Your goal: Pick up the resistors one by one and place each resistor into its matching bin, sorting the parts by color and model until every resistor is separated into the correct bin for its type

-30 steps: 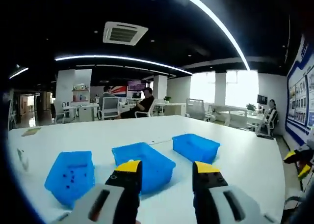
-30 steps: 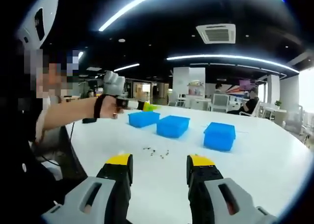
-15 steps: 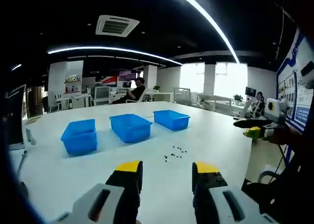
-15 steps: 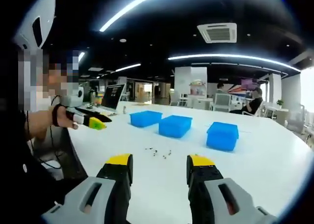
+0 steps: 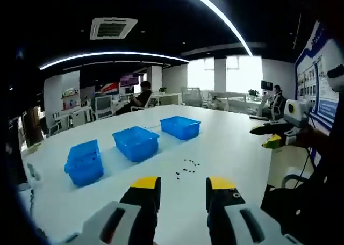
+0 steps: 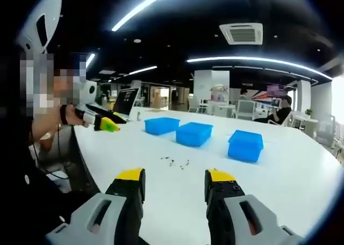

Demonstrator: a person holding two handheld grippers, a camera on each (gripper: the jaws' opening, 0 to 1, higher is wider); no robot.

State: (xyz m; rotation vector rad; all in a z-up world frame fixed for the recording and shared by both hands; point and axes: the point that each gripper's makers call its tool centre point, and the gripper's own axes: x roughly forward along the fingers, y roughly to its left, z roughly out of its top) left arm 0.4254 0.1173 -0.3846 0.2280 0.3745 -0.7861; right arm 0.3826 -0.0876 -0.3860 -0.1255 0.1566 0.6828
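Note:
Several small dark resistors (image 5: 186, 168) lie loose on the white table (image 5: 231, 148), ahead of my left gripper (image 5: 183, 185), which stands open with nothing between its yellow-tipped jaws. Beyond them three blue bins stand in a row: one (image 5: 84, 161), a second (image 5: 135, 143), a third (image 5: 180, 127). My right gripper (image 6: 174, 176) is open and empty too, with the resistors (image 6: 176, 161) and the bins (image 6: 162, 125), (image 6: 194, 133), (image 6: 245, 145) ahead. The left gripper (image 6: 105, 124) hangs at the table's left edge in a person's hand. The right gripper (image 5: 271, 137) shows at the right.
An open laptop (image 6: 126, 101) sits at the far left end of the table. The person holding the grippers stands at the table's near edge. Other desks, chairs and seated people (image 5: 144, 93) are far behind the bins.
In the right gripper view the left gripper has drawn back from near the bins to the table's left edge. The left gripper view now takes in the bins and resistors from farther off.

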